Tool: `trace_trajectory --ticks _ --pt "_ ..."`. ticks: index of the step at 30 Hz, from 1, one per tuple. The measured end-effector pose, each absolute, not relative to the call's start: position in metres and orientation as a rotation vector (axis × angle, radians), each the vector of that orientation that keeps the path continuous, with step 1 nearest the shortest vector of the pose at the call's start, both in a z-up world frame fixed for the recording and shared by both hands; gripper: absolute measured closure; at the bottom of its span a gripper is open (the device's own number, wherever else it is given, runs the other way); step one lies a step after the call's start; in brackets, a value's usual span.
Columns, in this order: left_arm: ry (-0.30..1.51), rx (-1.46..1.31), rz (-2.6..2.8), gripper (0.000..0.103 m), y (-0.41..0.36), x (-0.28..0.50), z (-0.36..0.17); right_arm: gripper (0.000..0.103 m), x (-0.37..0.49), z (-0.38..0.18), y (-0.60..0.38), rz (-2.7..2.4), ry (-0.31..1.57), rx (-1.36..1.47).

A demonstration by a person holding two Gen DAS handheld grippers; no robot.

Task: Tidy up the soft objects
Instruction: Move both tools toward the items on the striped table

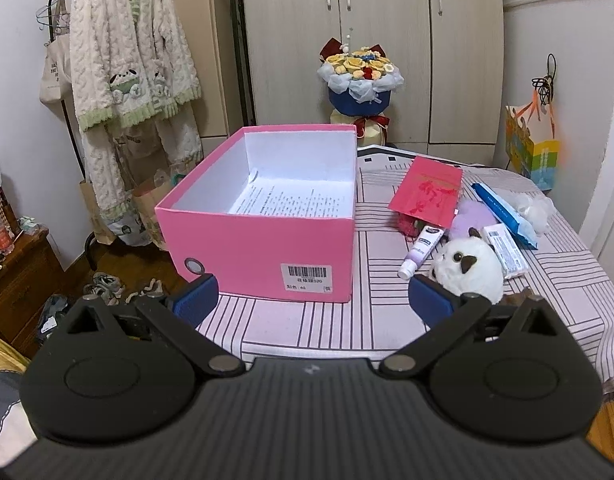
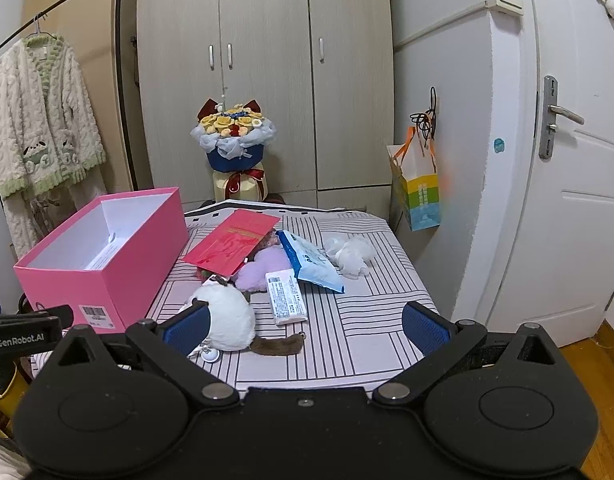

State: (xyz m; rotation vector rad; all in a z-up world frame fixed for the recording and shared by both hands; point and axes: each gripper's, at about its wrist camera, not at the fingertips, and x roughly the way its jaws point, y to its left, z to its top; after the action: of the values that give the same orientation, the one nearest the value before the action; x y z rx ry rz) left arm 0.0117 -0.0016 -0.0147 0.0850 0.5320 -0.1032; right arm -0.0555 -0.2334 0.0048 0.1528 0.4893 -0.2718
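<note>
1. Left wrist view: the left gripper (image 1: 313,300) hovers with its fingers (image 1: 197,298) spread wide and empty, facing the pink box (image 1: 267,248), which stands open on the striped bench (image 1: 331,328) with only a printed sheet inside. The white plush toy (image 1: 469,266) lies just right of the box, beside a lilac tube (image 1: 421,250). Judgement: keep this gripper clear of the box mouth.
2. Right wrist view: the right gripper (image 2: 307,326) is also spread and empty, the white plush toy (image 2: 225,318) just ahead of its left finger. A purple plush (image 2: 263,266) lies half under a red envelope (image 2: 231,246); a white fluffy bundle (image 2: 351,254) sits farther back. Judgement: centre on the nearest toy's body, squeeze gently, avoid the hard white packet (image 2: 287,296).
</note>
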Motion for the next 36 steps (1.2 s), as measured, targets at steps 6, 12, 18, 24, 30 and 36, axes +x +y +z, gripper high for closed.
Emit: trace_trajectory --ticks 6,12,18,24,30,36 --pt "0.533 0.094 -0.12 0.0 0.0 0.008 -0.013 0.0 -0.055 0.006 -0.236 -0.287 0.479 0.15" --pt "0.53 0.087 -0.128 0.0 0.002 0.007 -0.012 0.0 -0.057 0.007 -0.234 -0.283 0.473 0.139" --pt "0.543 0.084 -0.14 0.0 0.003 0.006 -0.014 0.0 -0.057 0.007 -0.232 -0.271 0.472 0.131" --pt "0.581 0.082 -0.168 0.0 0.003 0.008 -0.016 0.0 -0.057 0.005 -0.23 -0.258 0.48 0.12" --pt "0.609 0.077 -0.186 0.0 0.002 0.009 -0.019 0.0 -0.058 0.004 -0.227 -0.241 0.49 0.107" --pt "0.613 0.076 -0.19 0.0 0.003 0.008 -0.019 0.0 -0.062 0.004 -0.226 -0.237 0.49 0.105"
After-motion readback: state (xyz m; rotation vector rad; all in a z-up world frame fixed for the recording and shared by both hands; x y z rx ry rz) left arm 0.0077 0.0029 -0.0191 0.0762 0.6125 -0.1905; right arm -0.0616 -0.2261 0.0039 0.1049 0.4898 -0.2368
